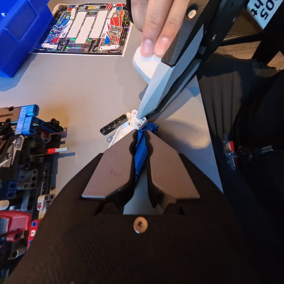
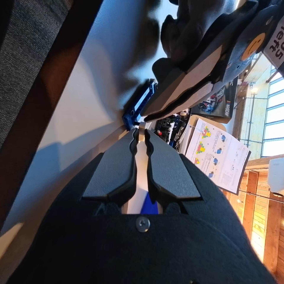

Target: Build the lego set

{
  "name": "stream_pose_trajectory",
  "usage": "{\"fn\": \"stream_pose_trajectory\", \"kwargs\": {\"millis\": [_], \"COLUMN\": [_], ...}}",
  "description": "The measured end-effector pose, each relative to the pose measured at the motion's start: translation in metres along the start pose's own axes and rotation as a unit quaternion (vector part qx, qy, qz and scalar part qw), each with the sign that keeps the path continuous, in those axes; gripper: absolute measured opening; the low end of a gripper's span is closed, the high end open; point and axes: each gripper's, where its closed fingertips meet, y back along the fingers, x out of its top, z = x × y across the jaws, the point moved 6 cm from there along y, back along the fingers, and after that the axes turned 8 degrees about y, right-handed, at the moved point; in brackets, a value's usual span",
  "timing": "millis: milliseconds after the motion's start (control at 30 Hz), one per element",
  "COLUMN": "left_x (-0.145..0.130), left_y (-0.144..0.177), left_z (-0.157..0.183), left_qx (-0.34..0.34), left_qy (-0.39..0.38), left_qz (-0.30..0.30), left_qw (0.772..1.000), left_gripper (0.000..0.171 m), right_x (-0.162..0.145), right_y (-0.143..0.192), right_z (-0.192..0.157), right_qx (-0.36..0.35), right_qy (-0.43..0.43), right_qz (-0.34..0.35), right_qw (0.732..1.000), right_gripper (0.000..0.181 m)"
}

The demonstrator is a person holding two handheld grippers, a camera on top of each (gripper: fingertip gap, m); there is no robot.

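Observation:
In the left wrist view my left gripper (image 1: 141, 136) is shut on a blue Lego frame piece (image 1: 140, 155), held edge-on between the pads. My right gripper (image 1: 142, 118) comes in from the upper right, with its tips shut on a small white connector (image 1: 136, 121) that touches the blue piece's far end. In the right wrist view my right gripper (image 2: 140, 133) pinches the white connector (image 2: 142, 130). The blue frame (image 2: 138, 104) sits just beyond it in the left gripper (image 2: 143, 117). A black beam (image 1: 113, 124) and a white panel (image 1: 119, 136) lie on the table underneath.
A partly built Lego car (image 1: 23, 153) sits at the left on the grey table (image 1: 84, 86). A sticker sheet (image 1: 86, 29) and a blue bin (image 1: 18, 33) lie at the back. A person's fingers (image 1: 153, 30) hold the right gripper. An instruction sheet (image 2: 215, 156) and the set's box (image 2: 215, 99) are farther off. My left and right fingertips are right by each other.

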Motion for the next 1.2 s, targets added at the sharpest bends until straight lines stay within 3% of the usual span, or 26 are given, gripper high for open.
{"fn": "stream_pose_trajectory", "kwargs": {"millis": [233,567,1033,1200], "left_x": [-0.0047,-0.0047,-0.0041,-0.0043], "left_y": [-0.0051,-0.0057,-0.0065,-0.0064], "left_z": [-0.0016,-0.001,-0.0003,-0.0002], "left_qx": [0.036,0.041,0.025,0.028], "left_qy": [-0.035,-0.044,-0.029,-0.031], "left_qz": [-0.024,-0.018,-0.014,-0.014], "left_qw": [0.998,0.998,0.999,0.999], "left_gripper": [0.006,0.003,0.0,0.0], "right_x": [-0.0006,-0.0013,-0.0016,0.0007], "right_y": [0.0016,0.0017,-0.002,-0.0024], "right_z": [-0.0021,-0.0004,0.003,-0.0014], "right_qx": [-0.01,0.004,0.033,-0.01], "right_qy": [0.007,0.046,0.036,0.036], "right_qz": [0.002,0.007,0.002,-0.024], "right_qw": [1.0,0.999,0.999,0.999], "right_gripper": [0.005,0.005,0.005,0.004]}}
